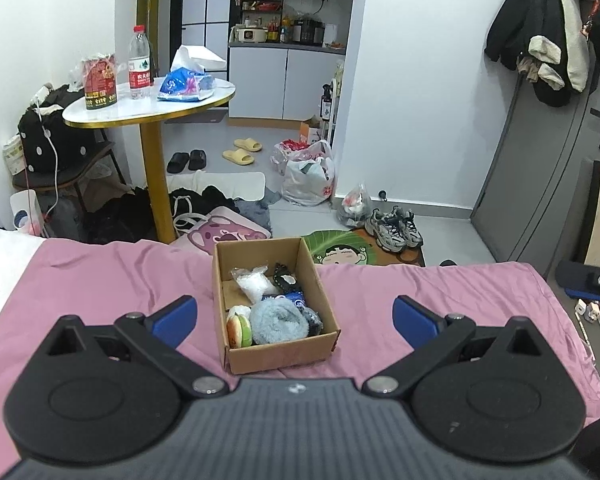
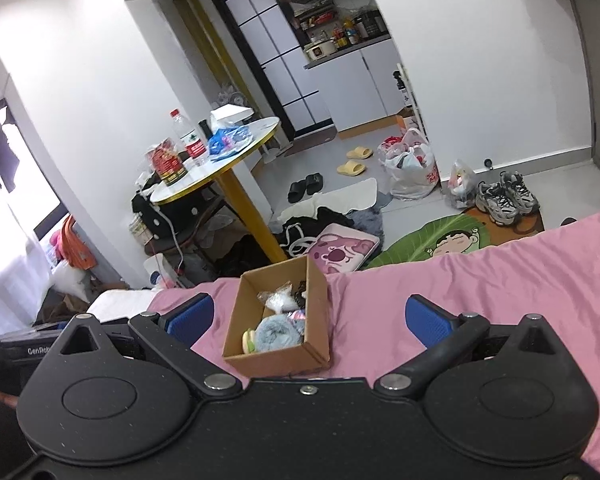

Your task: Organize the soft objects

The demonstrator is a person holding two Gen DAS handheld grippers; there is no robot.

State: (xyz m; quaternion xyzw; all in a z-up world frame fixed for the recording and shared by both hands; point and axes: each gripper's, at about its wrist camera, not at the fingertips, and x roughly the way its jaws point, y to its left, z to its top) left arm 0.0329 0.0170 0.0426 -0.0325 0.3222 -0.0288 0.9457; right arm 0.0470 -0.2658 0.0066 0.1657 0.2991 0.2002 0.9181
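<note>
On the pink bed sheet (image 1: 100,280) sits an open cardboard box (image 1: 274,354), near the foot edge of the bed. Inside lie the soft objects: a blue fluffy roll (image 1: 278,322), a burger-shaped squishy (image 1: 238,330) against the near-left corner, a white crinkly bag (image 1: 256,284) and a dark item (image 1: 286,278) toward the far side, perhaps a hair tie, though it is too small to tell. The left tongs (image 1: 295,314) hang above the box with both blue pads spread wide, holding nothing. The right tongs (image 2: 310,322) are likewise fully open and empty, and the box (image 2: 276,360) lies between its pads from a tilted angle. No loose soft item shows on the sheet, so sorting looks largely done. Risks from here: the box rests on soft, wrinkled bedding near the edge, so a careless push from either tongs could tip or slide it toward the floor; pinching the fluffy roll may drag the squishy out too.
</note>
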